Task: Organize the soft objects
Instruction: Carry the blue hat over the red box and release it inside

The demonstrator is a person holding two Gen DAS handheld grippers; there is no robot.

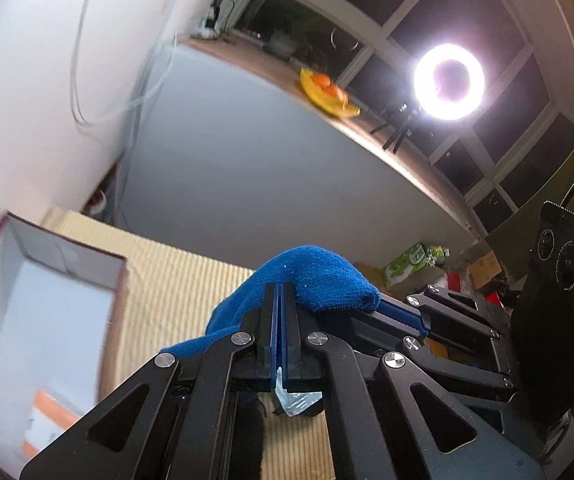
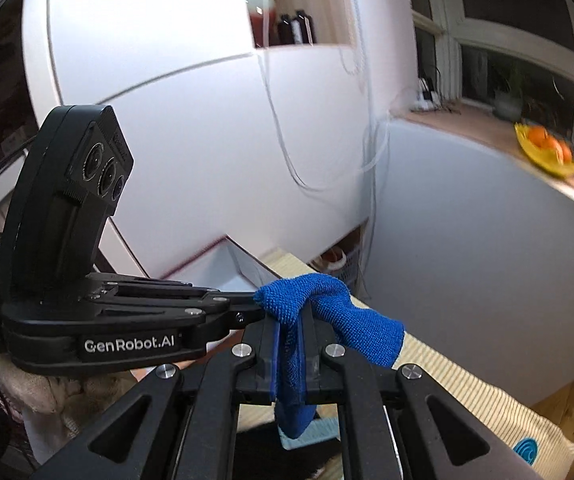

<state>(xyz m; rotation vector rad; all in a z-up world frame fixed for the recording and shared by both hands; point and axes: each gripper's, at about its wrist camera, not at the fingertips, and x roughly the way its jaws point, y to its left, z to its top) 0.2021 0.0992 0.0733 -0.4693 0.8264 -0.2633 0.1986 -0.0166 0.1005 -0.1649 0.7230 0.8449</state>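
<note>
Both the left gripper (image 1: pixel 278 292) and the right gripper (image 2: pixel 288 320) are pinching the blue cloth (image 1: pixel 315 280) with fully closed fingers, above the striped mat (image 1: pixel 175 292).

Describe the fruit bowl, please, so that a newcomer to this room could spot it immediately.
Start at the dark windows and drop to the wooden sill that runs beneath them. The bowl sits on that sill, short of the glowing ring light. It is bright yellow with orange fruit inside, the only vivid warm colour there.
</note>
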